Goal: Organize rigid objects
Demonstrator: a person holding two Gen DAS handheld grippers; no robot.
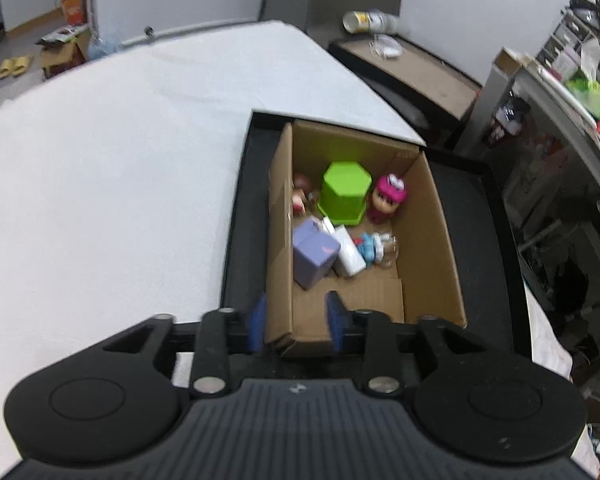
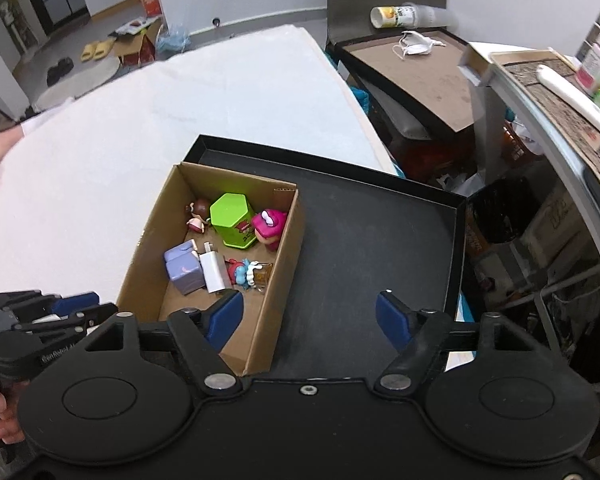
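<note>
The cardboard box (image 2: 278, 280) sits in the left part of a shallow black tray (image 2: 360, 248), low and centre in both views, and holds the sorted things: a green hexagonal container (image 2: 234, 220) stands upright at the far end, with a pink-capped figurine (image 2: 269, 226) just to its right and a small brown-haired figurine (image 2: 198, 214) to its left; nearer in the box lie a lilac carton (image 2: 183, 268), a white charger plug (image 2: 213, 272) touching its right side, and a red-and-blue toy figure (image 2: 242, 272) beside what may be a small clear case, too blurred to tell. The left gripper (image 1: 296, 322) hovers at the box's near left corner, jaws parted with the box wall between the blue pads (image 1: 257, 320) but not pinched. The right gripper (image 2: 310, 316) hangs over the box's near right wall and bare tray, jaws spread wide, nothing held. The tray rests on a white table (image 2: 200, 100); clutter fills the right edge
</note>
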